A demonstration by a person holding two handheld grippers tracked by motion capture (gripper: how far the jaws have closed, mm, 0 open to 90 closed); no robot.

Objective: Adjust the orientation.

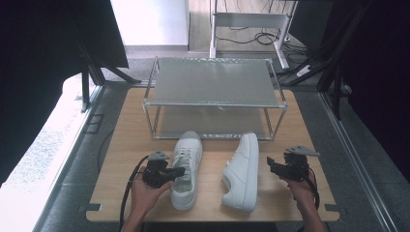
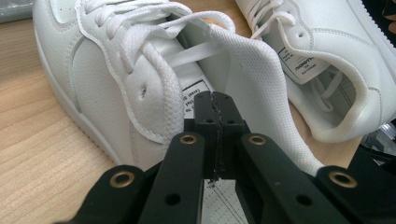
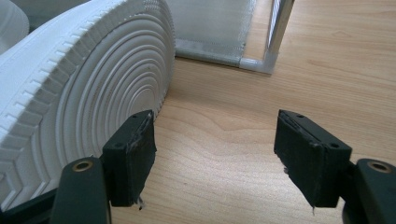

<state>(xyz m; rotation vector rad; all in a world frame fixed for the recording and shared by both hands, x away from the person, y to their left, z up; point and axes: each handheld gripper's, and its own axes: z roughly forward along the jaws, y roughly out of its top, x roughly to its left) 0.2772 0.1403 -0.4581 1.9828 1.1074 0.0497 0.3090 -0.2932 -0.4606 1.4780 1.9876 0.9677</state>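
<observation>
High view: two white sneakers on the wooden table [image 1: 121, 145] before the metal rack [image 1: 212, 96]; left shoe [image 1: 186, 169] upright, right shoe [image 1: 241, 174] tipped on its side.
Left gripper view: my left gripper [image 2: 215, 105] is pressed together at the left shoe's collar [image 2: 243, 70], though whether it pinches fabric I cannot tell; padded mesh, soft, light; best hold there.
Right gripper view: my right gripper [image 3: 215, 154] stands spread, empty, beside the right shoe's ridged sole [image 3: 84, 79]; stiff rubber, grippy.

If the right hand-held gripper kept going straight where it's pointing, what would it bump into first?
Probably the tipped white shoe: its ribbed sole sits just past the right hand-held gripper, beside one open jaw. Between the jaws lies bare table, then the metal rack. Depth is uncertain.
</observation>
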